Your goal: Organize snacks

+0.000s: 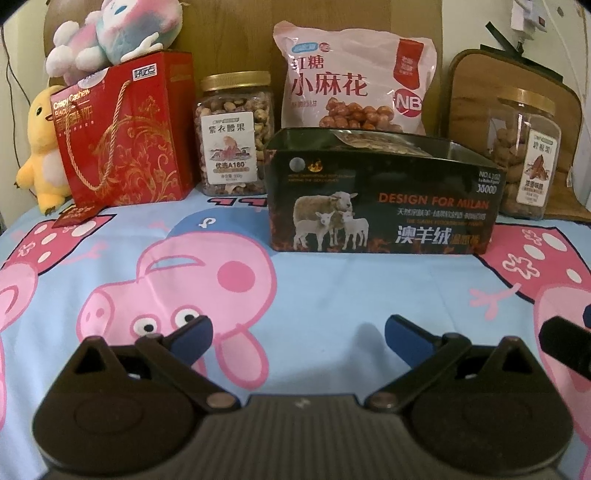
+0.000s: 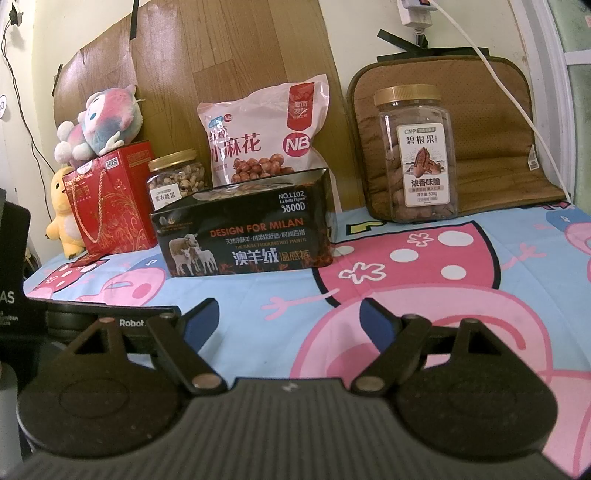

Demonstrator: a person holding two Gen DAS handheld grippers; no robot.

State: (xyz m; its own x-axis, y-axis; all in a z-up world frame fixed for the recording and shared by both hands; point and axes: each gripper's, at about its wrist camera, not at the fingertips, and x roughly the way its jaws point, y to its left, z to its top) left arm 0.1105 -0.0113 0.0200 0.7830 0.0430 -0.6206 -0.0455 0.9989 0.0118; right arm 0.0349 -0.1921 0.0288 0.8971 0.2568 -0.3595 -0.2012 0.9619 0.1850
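Note:
A black open-top box [image 1: 380,206] [image 2: 247,229] printed with sheep stands mid-table with a snack packet inside. Behind it leans a pink snack bag [image 1: 354,81] [image 2: 266,136]. To its left stand a gold-lidded jar of cashews [image 1: 234,136] [image 2: 177,177] and a red gift bag [image 1: 129,136] [image 2: 114,199]. A jar of pecans [image 1: 524,155] [image 2: 417,155] stands at the right against a brown cushion. My left gripper [image 1: 298,334] is open over the cloth, well short of the box. My right gripper [image 2: 291,317] is open too, empty, nearer the front edge.
A cartoon-pig cloth [image 1: 332,288] covers the table. Two plush toys [image 1: 110,33] [image 2: 66,214] sit at the far left, one on the gift bag. The brown cushion [image 2: 480,122] leans on the wall at right. A white cable [image 2: 498,74] hangs over it. The other gripper's dark tip [image 1: 565,347] shows at right.

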